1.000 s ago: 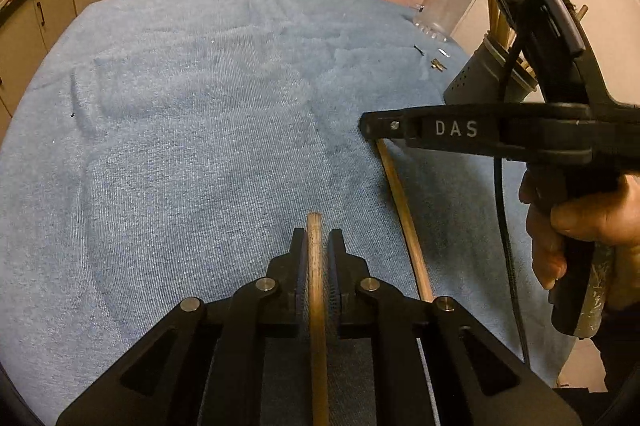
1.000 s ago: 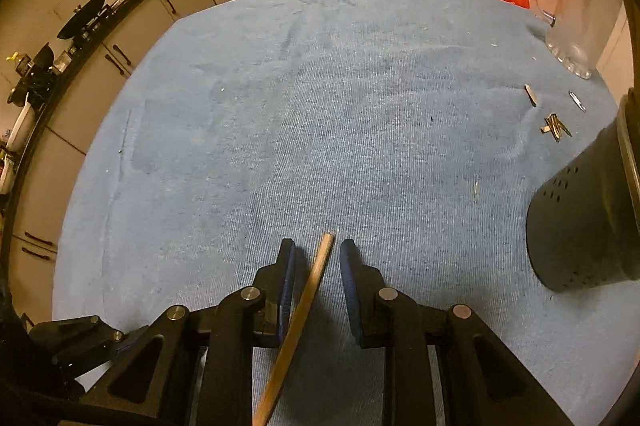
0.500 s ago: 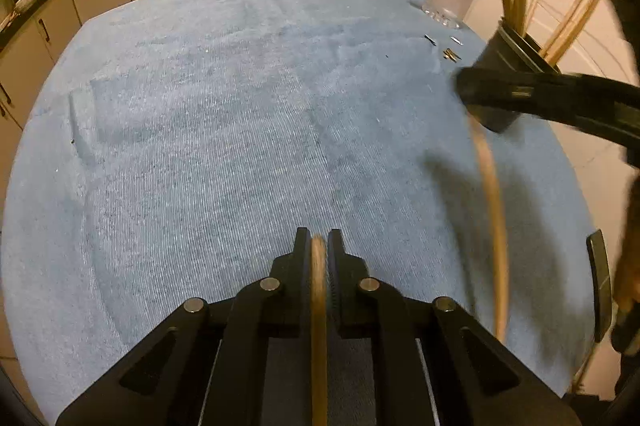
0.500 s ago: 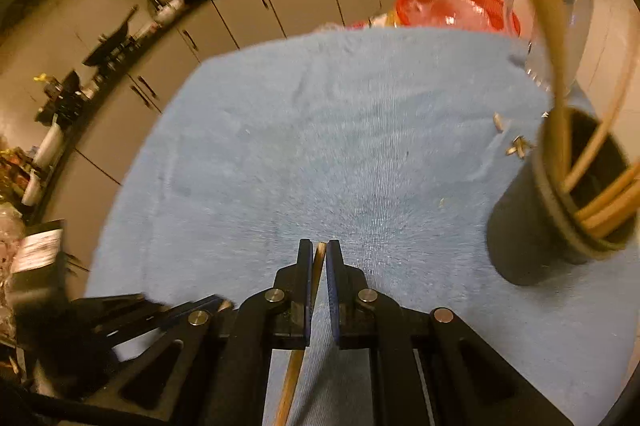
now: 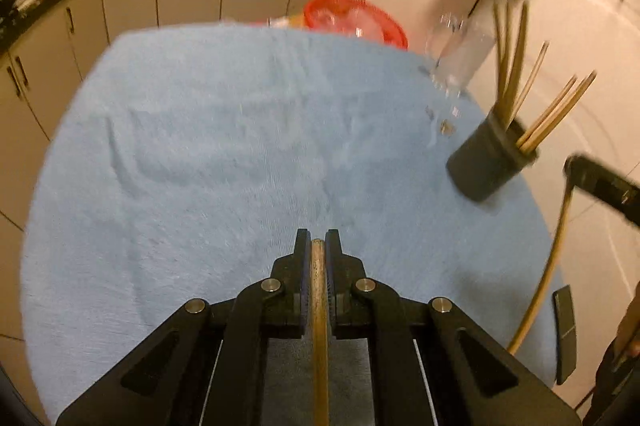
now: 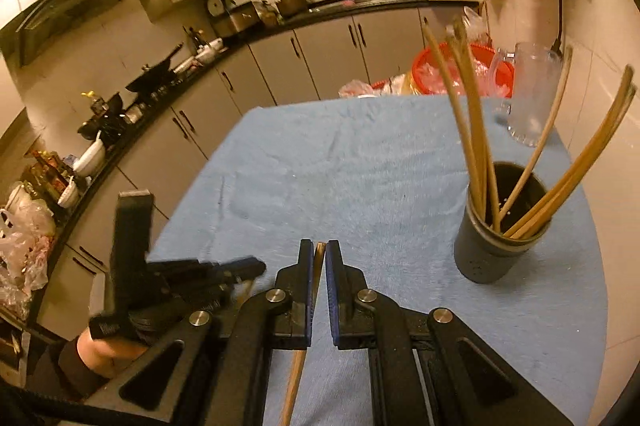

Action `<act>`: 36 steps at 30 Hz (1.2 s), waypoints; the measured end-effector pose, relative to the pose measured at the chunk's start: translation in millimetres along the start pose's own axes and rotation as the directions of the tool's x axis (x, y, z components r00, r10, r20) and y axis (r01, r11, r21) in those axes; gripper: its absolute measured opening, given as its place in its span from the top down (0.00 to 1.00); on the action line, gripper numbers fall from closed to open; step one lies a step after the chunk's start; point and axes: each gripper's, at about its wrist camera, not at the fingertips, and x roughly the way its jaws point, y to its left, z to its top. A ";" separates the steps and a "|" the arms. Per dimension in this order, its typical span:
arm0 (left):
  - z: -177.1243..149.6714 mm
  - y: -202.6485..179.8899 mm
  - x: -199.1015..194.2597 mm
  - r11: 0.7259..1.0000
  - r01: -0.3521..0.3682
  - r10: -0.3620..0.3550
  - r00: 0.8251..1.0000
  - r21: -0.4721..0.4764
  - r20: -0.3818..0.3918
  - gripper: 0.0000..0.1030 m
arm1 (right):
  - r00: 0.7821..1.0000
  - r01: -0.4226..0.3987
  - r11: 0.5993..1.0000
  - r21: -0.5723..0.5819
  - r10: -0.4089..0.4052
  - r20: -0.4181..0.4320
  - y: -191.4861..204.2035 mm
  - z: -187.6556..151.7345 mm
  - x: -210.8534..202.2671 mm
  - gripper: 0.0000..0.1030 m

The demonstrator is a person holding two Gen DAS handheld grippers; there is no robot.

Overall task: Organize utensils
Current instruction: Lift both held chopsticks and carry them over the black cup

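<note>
Now both of your grippers are off the blue towel (image 5: 208,146) and each carries one chopstick, where a second ago both sticks lay flat on the cloth. The left gripper (image 5: 318,258) is clenched on a dark chopstick (image 5: 319,326) that runs straight back between its pads. The right gripper (image 6: 319,262) grasps a paler chopstick (image 6: 298,374), whose free end hangs down and toward you — a second ago its jaws stood apart around the stick, and they have since closed on it.

Both views have pulled back from the cloth, and the kitchen cabinets now fill the far field. The dark holder (image 6: 500,246) stands at the right edge of the towel, already bristling with chopsticks (image 6: 472,130) that lean outward, just near of the glass mug (image 6: 532,94) and the red basket (image 5: 356,18).

With pickup apparently done on both sides, the towel in view holds no further loose sticks. What remains is delivery: tip each stick upright and thread it down among the leaning ones, right side first since it sits nearer the holder.
</note>
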 end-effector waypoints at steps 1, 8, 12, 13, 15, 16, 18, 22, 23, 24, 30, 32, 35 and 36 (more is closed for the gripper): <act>0.7 -0.9 -7.5 1.000 -0.001 0.001 1.000 0.001 0.016 0.94 | 1.000 -0.003 1.000 -0.004 0.004 0.008 1.0 0.1 -5.7 0.94; 13.3 -16.0 -65.3 0.999 -0.040 0.035 0.982 0.024 0.185 0.94 | 0.998 -0.012 0.999 -0.035 0.014 0.057 3.3 4.0 -36.1 0.94; 24.0 -28.2 -92.0 0.997 -0.068 0.055 0.956 0.036 0.289 0.94 | 0.997 -0.007 0.999 -0.051 0.011 0.080 4.9 7.2 -50.8 0.95; 25.7 -29.4 -97.2 0.997 -0.067 0.054 0.951 0.034 0.303 0.94 | 0.996 -0.006 0.999 -0.054 0.010 0.086 5.5 7.3 -54.3 0.95; 30.2 -34.3 -109.5 0.997 -0.067 0.054 0.938 0.027 0.342 0.94 | 0.995 0.000 0.998 -0.063 0.006 0.099 5.7 8.9 -62.9 0.95; 33.0 -36.5 -114.4 0.998 -0.065 0.053 0.931 0.022 0.360 0.94 | 0.994 0.003 0.998 -0.065 0.004 0.109 6.1 10.1 -67.4 0.95; 36.0 -40.3 -124.6 0.997 -0.071 0.057 0.916 0.019 0.396 0.94 | 0.992 0.010 0.998 -0.069 -0.001 0.126 5.6 12.0 -75.9 0.95; 43.1 -49.7 -136.1 0.997 -0.081 0.063 0.893 0.020 0.445 0.94 | 0.988 0.033 0.997 -0.069 -0.022 0.153 1.4 18.3 -87.6 0.95; 45.3 -51.7 -135.0 0.996 -0.081 0.063 0.890 0.021 0.451 0.94 | 0.987 0.039 0.997 -0.067 -0.028 0.159 -0.6 20.5 -90.0 0.95; 47.3 -54.6 -135.4 0.996 -0.088 0.067 0.885 0.024 0.461 0.94 | 0.986 0.044 0.997 -0.063 -0.033 0.166 -2.4 22.9 -92.7 0.95; 56.0 -63.1 -137.1 0.995 -0.093 0.068 0.874 0.028 0.480 0.94 | 0.979 0.070 0.996 -0.059 -0.058 0.195 -5.4 34.3 -104.0 0.95; 56.0 -64.5 -137.0 0.996 -0.089 0.063 0.873 0.031 0.484 0.94 | 0.977 0.076 0.995 -0.060 -0.063 0.202 -6.0 35.6 -107.7 0.95; 55.2 -68.0 -135.1 0.995 -0.088 0.059 0.873 0.037 0.484 0.94 | 0.976 0.080 0.995 -0.061 -0.066 0.206 -7.7 35.4 -112.1 0.95; 55.2 -69.2 -134.0 0.995 -0.090 0.060 0.873 0.038 0.484 0.94 | 0.976 0.081 0.995 -0.061 -0.067 0.207 -8.0 34.9 -113.4 0.95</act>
